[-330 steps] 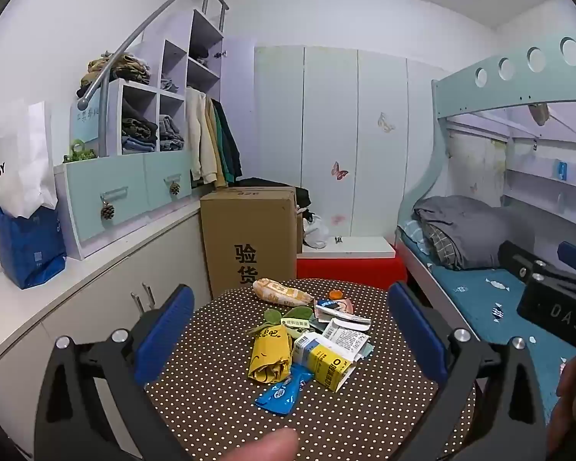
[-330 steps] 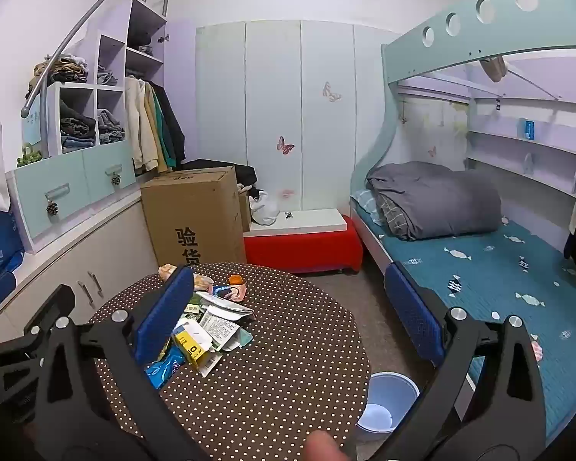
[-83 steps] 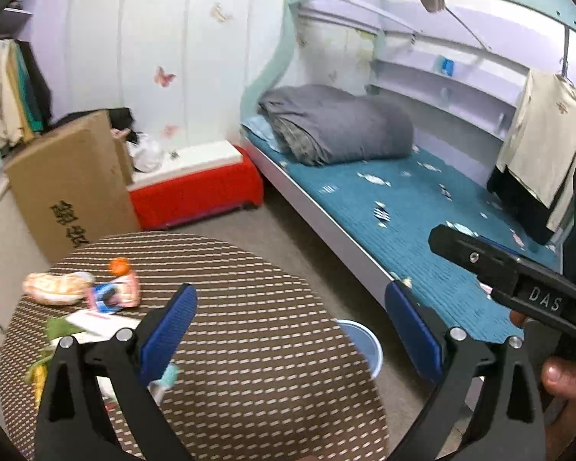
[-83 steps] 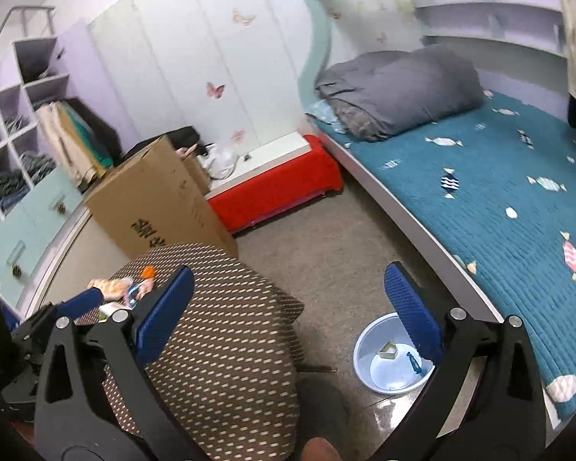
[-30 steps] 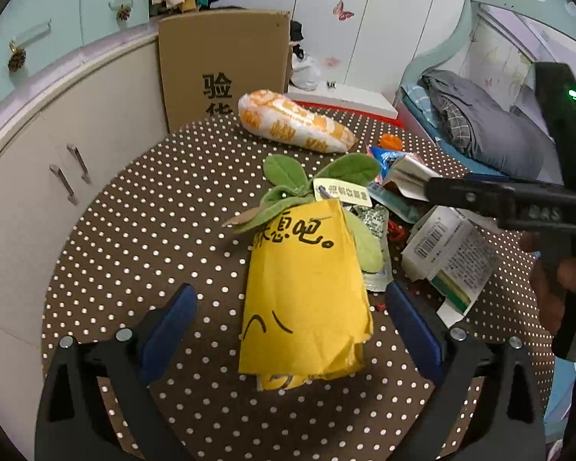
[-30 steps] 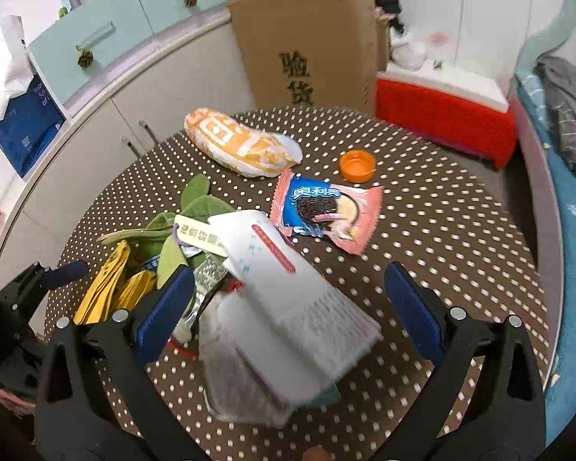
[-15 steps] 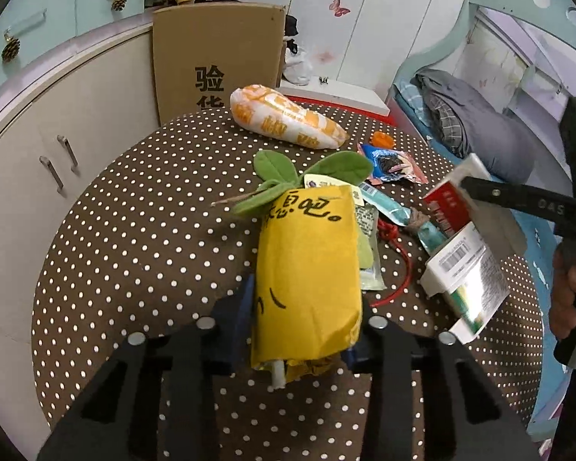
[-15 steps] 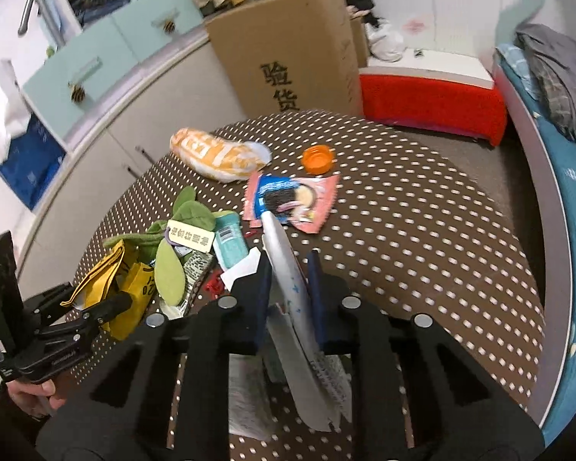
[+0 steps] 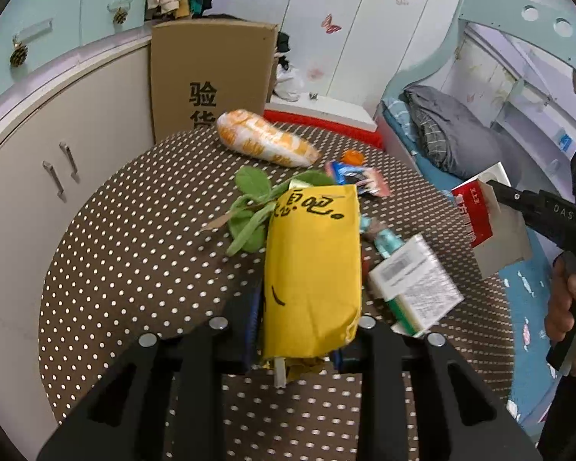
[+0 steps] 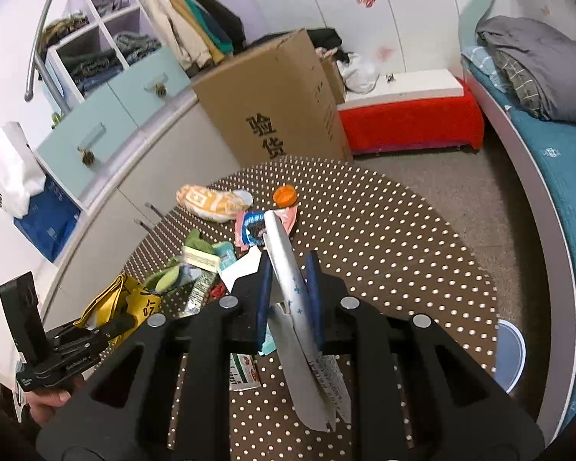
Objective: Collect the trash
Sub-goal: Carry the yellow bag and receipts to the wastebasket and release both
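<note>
1. Left gripper [image 9: 295, 330] — its jaws have just been closing, and now clamp the lower end of the yellow paper bag [image 9: 313, 265], whose green leaf trim [image 9: 249, 211] lifts clear of the dotted table [image 9: 134, 238].
2. Right gripper [image 10: 288, 288] — jaws drawn in tight, edge-on, upon the flattened red-and-white carton [image 10: 292, 307]; in the left wrist view you see the same carton [image 9: 487, 223] held out beyond the table's right side.
3. Step in hand, as judged: both pieces are secured, so you stand between pick-up and carry-off.
4. Trash not yet collected lies on the table: the orange-and-white snack bag [image 10: 211, 201] at the far side, the orange cap [image 10: 285, 195] near it, the blue-and-pink biscuit wrapper [image 10: 251, 226] just in front of the cap, and a heap of small boxes and wrappers [image 10: 207, 265] toward your left gripper.
5. A pale blue basin [image 10: 512, 353] stands on the floor by the table's right edge, partly hidden behind the right gripper; it appears to be the receptacle.
6. The next move calls for carrying both loads over that basin before you release. Keep each grip firm on the way, since the carton is thin and the bag hangs limp.
7. Let go only when each piece is over the rim.
</note>
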Action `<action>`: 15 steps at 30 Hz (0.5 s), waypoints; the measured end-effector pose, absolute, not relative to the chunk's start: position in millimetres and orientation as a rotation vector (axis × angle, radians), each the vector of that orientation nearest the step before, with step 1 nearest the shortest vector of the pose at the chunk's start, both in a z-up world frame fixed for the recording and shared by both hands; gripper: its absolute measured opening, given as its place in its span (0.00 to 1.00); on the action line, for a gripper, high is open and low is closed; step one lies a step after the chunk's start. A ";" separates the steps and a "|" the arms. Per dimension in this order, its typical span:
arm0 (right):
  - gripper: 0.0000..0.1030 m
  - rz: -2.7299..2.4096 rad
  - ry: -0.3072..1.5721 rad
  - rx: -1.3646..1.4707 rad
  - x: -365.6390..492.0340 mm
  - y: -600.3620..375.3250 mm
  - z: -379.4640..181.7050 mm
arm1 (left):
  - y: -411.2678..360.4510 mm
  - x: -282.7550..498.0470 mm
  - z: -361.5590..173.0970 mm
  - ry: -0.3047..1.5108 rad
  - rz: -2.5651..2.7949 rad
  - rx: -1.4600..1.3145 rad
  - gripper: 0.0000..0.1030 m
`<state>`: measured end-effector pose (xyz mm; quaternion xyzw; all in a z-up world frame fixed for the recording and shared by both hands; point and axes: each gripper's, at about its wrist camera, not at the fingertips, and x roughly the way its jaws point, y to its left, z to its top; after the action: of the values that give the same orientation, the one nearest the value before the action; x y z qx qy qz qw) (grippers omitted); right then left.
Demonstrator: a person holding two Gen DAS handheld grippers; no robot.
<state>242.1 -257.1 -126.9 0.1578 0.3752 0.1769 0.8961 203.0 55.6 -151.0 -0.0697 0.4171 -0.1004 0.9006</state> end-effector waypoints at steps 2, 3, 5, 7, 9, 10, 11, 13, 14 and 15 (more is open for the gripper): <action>0.18 0.365 0.756 0.349 236.8 -266.0 -121.3 | 49.0 200.7 -141.5 0.845 -0.226 -0.139 0.26; 0.18 0.361 0.742 0.360 232.8 -273.0 -117.8 | 44.8 199.2 -135.5 0.832 -0.237 -0.133 0.26; 0.18 0.359 0.724 0.381 228.2 -281.8 -112.6 | 35.7 198.9 -127.0 0.815 -0.256 -0.122 0.26; 0.18 0.354 0.705 0.398 223.1 -291.5 -107.3 | 25.3 199.8 -120.2 0.807 -0.282 -0.123 0.26; 0.18 0.341 0.689 0.399 218.1 -299.6 -102.8 | 15.9 200.1 -115.8 0.803 -0.302 -0.127 0.26; 0.18 0.337 0.681 0.403 215.8 -303.1 -100.9 | 9.6 200.0 -113.6 0.800 -0.315 -0.126 0.26; 0.18 0.332 0.673 0.407 212.7 -308.3 -98.7 | 4.8 200.1 -112.0 0.800 -0.324 -0.124 0.26; 0.18 0.319 0.658 0.413 208.2 -317.1 -95.8 | -6.1 199.4 -108.0 0.794 -0.348 -0.113 0.26; 0.18 0.313 0.652 0.418 206.3 -321.4 -94.7 | -11.5 199.1 -105.4 0.788 -0.357 -0.106 0.26; 0.18 0.304 0.642 0.425 203.5 -328.5 -92.8 | -17.1 199.7 -102.9 0.782 -0.368 -0.097 0.26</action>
<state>203.5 -328.5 -92.8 0.2063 0.3120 0.1475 0.9156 199.7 -17.1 -102.9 -0.0472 0.3790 -0.1781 0.9069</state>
